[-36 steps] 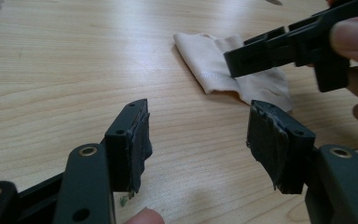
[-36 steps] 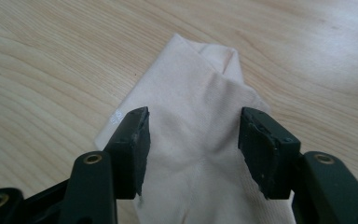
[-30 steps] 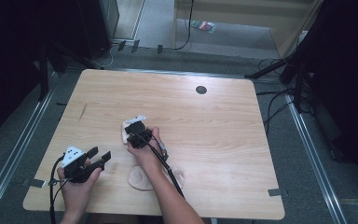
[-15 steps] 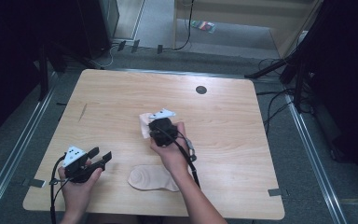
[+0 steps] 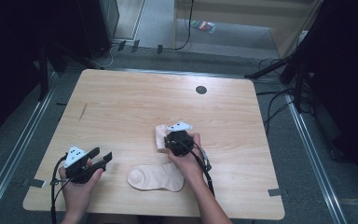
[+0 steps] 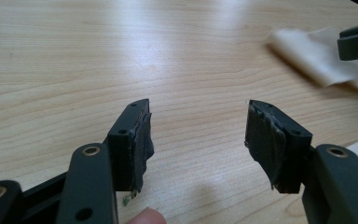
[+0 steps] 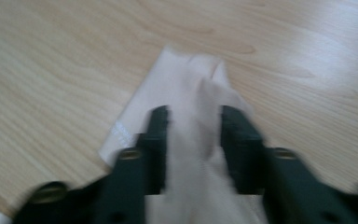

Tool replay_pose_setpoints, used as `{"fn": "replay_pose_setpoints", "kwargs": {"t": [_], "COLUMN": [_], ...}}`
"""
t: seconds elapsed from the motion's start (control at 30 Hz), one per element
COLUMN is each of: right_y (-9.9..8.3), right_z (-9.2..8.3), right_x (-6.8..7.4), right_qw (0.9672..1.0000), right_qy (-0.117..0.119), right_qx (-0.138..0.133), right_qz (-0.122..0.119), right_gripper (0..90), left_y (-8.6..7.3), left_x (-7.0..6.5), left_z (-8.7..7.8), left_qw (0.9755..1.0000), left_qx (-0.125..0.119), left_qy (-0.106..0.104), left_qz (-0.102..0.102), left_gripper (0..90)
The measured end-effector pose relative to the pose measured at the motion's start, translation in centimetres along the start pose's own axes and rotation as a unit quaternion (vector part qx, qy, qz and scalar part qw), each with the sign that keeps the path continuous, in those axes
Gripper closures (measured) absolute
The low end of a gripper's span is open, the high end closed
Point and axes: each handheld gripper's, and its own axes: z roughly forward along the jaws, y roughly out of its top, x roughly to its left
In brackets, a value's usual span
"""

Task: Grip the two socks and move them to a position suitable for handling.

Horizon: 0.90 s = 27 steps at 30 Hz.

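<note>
A pale folded sock (image 5: 160, 134) lies on the wooden table (image 5: 135, 102) right of centre, and up close its cloth (image 7: 186, 88) spreads flat on the wood. My right gripper (image 5: 168, 140) is over its near end. The jaws (image 7: 193, 123) have just been opening; they stand apart with a ridge of cloth between them. A second sock (image 5: 156, 177) lies flat near the front edge. My left gripper (image 5: 101, 156) is held at the front left, open and empty (image 6: 198, 128) just above the wood. The folded sock (image 6: 307, 51) shows off to its upper right.
A round black grommet (image 5: 201, 89) sits in the tabletop at the far right. Cables trail from both grippers toward the front edge. Dark stands and loose cables crowd the floor to the right of the table.
My right hand has carried the folded sock to the right, from left of centre to right of centre, uncovering the flat sock. Its jaws now stand wider. The left hand has stayed put.
</note>
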Motion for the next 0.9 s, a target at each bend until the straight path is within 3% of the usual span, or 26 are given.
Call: {"fn": "replay_pose_setpoints", "kwargs": {"t": [0.07, 0.17, 0.27, 0.33, 0.47, 0.6, 0.67, 0.8, 0.9], "right_y": [0.2, 0.3, 0.0, -0.5, -1.8, -2.4, -2.6, -2.8, -2.4], "right_z": [-0.5, -2.2, -3.2, -3.0, -1.3, -0.4, -0.2, -0.2, -0.5], "right_x": [-0.8, -2.5, -3.8, -4.2, -4.0, -3.0, -2.5, -2.1, -1.8], "right_qw": [0.9997, 0.9977, 0.9965, 0.9970, 0.9982, 0.9989, 0.9990, 0.9993, 0.9993], "right_qy": [0.000, 0.001, -0.012, -0.020, -0.010, -0.009, -0.020, -0.023, -0.030], "right_qx": [-0.011, -0.041, -0.037, -0.020, 0.017, 0.023, 0.025, 0.019, 0.017], "right_qz": [0.022, 0.055, 0.074, 0.071, 0.056, 0.041, 0.032, 0.023, 0.017], "right_gripper": [48.8, 52.2, 55.9, 56.0, 55.6, 57.6, 62.1, 82.1, 84.6], "left_y": [0.0, 0.0, 0.0, 0.0, 0.0, 0.0, 0.0, 0.1, 0.1], "left_x": [0.0, 0.0, 0.0, -0.1, -0.1, -0.1, -0.1, 0.0, -0.3], "left_z": [0.0, 0.0, 0.1, 0.1, 0.1, 0.1, 0.1, 0.2, 0.2], "left_qw": [1.0000, 1.0000, 1.0000, 1.0000, 1.0000, 1.0000, 1.0000, 1.0000, 0.9999], "left_qx": [0.000, 0.001, 0.003, 0.004, 0.004, 0.005, 0.005, 0.005, 0.006], "left_qy": [-0.001, -0.002, -0.001, -0.001, 0.000, 0.000, -0.001, -0.003, 0.003], "left_qz": [-0.002, 0.001, 0.001, 0.002, 0.004, 0.004, 0.003, 0.004, 0.011], "left_gripper": [41.0, 41.0, 41.1, 41.2, 41.2, 41.2, 41.2, 41.4, 41.3]}}
